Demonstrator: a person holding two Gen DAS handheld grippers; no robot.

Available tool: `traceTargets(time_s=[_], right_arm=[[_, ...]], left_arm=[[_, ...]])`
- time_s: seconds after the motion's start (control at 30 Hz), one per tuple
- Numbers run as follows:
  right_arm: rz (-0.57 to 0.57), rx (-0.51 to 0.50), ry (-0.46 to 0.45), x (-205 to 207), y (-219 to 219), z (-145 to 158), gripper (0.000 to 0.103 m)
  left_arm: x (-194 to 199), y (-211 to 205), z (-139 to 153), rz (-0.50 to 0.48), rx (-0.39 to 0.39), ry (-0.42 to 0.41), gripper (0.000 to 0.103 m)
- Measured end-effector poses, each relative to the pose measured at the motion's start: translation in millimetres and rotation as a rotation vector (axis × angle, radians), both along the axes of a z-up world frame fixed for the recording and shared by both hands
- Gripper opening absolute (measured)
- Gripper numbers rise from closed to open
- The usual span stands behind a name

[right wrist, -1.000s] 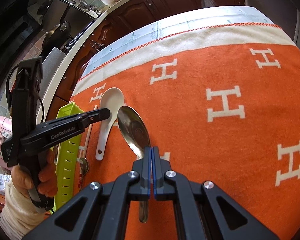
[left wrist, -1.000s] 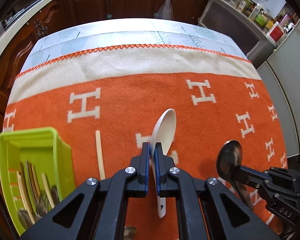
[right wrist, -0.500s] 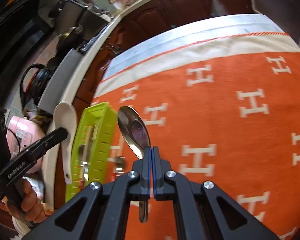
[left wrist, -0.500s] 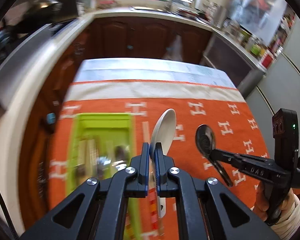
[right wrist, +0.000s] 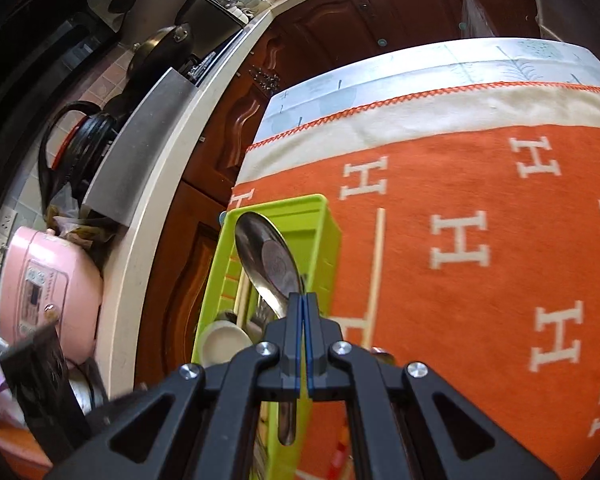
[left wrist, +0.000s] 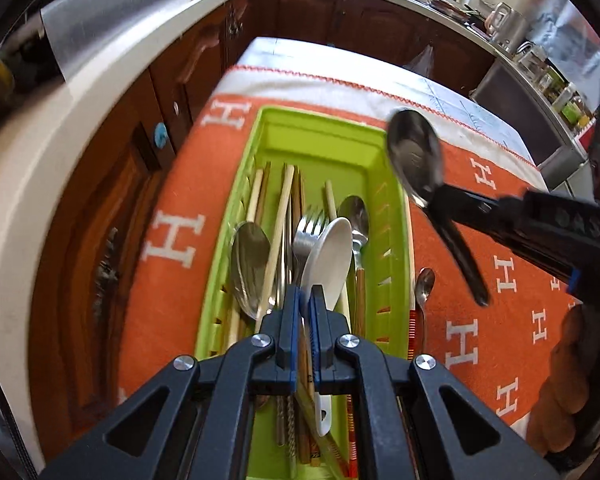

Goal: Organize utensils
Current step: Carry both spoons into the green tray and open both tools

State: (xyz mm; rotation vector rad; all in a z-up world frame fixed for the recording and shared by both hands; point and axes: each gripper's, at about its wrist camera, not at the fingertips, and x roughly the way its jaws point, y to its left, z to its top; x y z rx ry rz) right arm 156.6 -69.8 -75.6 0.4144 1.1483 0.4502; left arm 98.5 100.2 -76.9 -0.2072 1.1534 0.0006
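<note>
My left gripper [left wrist: 305, 292] is shut on a white ceramic spoon [left wrist: 327, 256] and holds it above the green utensil tray [left wrist: 324, 136], which holds several chopsticks, forks and spoons. My right gripper [right wrist: 302, 298] is shut on a large metal spoon [right wrist: 269, 258], held over the tray [right wrist: 324, 236]. In the left wrist view the right gripper [left wrist: 440, 196] holds that metal spoon [left wrist: 414, 156] above the tray's right rim. The white spoon's bowl [right wrist: 222, 342] shows in the right wrist view.
The tray sits on an orange blanket [left wrist: 500, 272] with white H marks at the table's left edge. A small spoon [left wrist: 423, 284] and a chopstick [right wrist: 378, 264] lie on the blanket beside the tray. A counter with a pink cooker [right wrist: 48, 292] runs left.
Both grippers lifted their spoons off the blanket and moved left. The left gripper now holds the white spoon over the tray, and the metal spoon is above the tray's right rim.
</note>
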Motion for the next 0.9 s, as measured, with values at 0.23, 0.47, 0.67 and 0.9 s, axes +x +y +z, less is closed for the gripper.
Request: traceTargets(time_s=[0.23, 0.47, 0.67, 0.9], right_arm=[[-0.046, -0.053, 0.005, 22.4, 21.3, -12.6, 0.001], [-0.028, -0.101, 0.019, 24.7, 37.8, -20.5, 0.006], [-0.013, -0.084, 0.007, 20.6, 31.2, -13.1, 0.008], [0.038, -0.085, -0.037, 5.0, 5.3, 4.8, 0.008]], left_arm=[[7.4, -7.8, -20.0, -0.013, -0.047, 0.03, 0.003], [4.5, -8.7, -27.7, 0.007, -0.058, 0.044, 0.006], [-0.8, -7.8, -17.8, 0.009, -0.049, 0.022, 0.008], [-10.6, -17.3, 5.1, -0.004, -0.031, -0.018, 0.019]])
